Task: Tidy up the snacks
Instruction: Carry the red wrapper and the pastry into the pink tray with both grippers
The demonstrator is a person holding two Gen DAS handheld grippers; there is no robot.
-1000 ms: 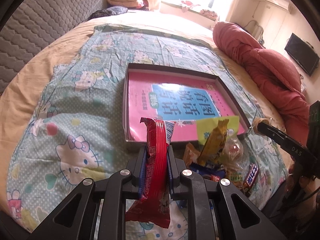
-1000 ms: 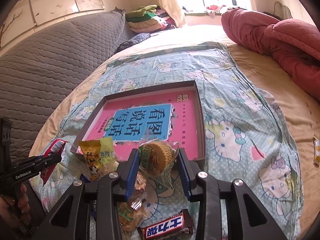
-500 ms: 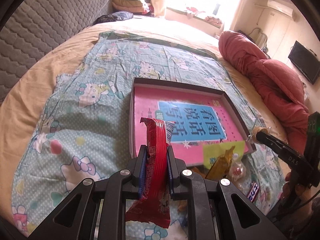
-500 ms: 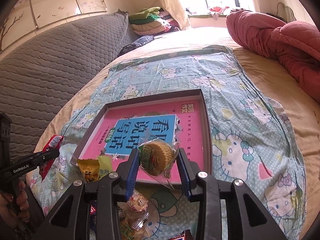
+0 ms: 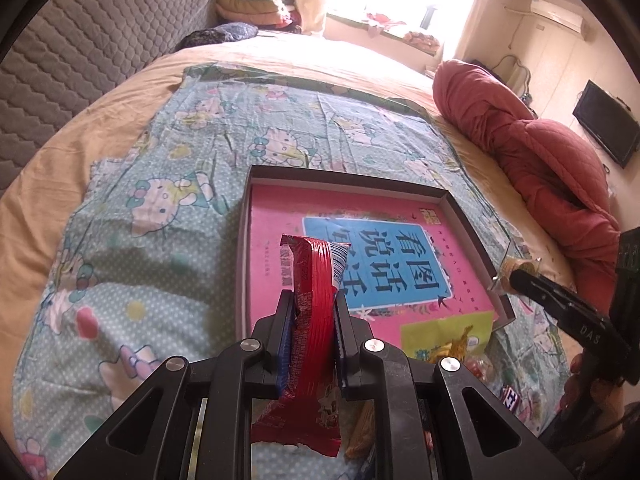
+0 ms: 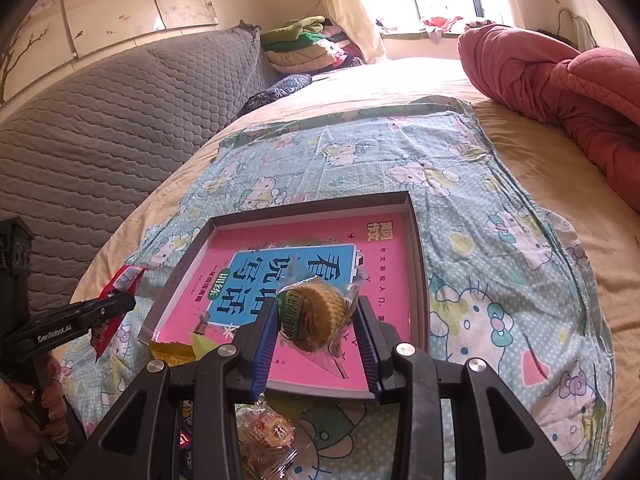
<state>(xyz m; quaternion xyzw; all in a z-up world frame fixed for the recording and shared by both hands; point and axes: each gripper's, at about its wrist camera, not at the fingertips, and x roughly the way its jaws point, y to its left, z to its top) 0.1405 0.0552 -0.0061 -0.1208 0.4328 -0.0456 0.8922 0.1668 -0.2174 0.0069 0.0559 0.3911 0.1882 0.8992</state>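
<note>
My left gripper [image 5: 311, 304] is shut on a red snack packet [image 5: 314, 280], held upright just over the near left edge of a shallow box [image 5: 348, 178] with a pink and blue lining. My right gripper [image 6: 318, 312] is shut on a round yellow cake in clear wrap [image 6: 316, 312], above the box's [image 6: 312, 204] near right part. From the right wrist view the left gripper [image 6: 128, 304] with the red packet [image 6: 120, 280] shows at the left. The right gripper's fingertips [image 5: 520, 276] show at the box's right rim in the left wrist view.
Loose snacks lie on the cartoon-print sheet [image 5: 160, 208] by the box's near edge: a yellow-green packet [image 5: 444, 336], a wrapped cookie [image 6: 264, 436]. A red quilt [image 5: 532, 152] is heaped on the right, a grey headboard [image 6: 100, 120] on the left, folded clothes [image 6: 300, 44] far back.
Both grippers have moved forward over the bed with their snacks, from the loose pile to the box. The pile has slid down toward the bottom of both views.
</note>
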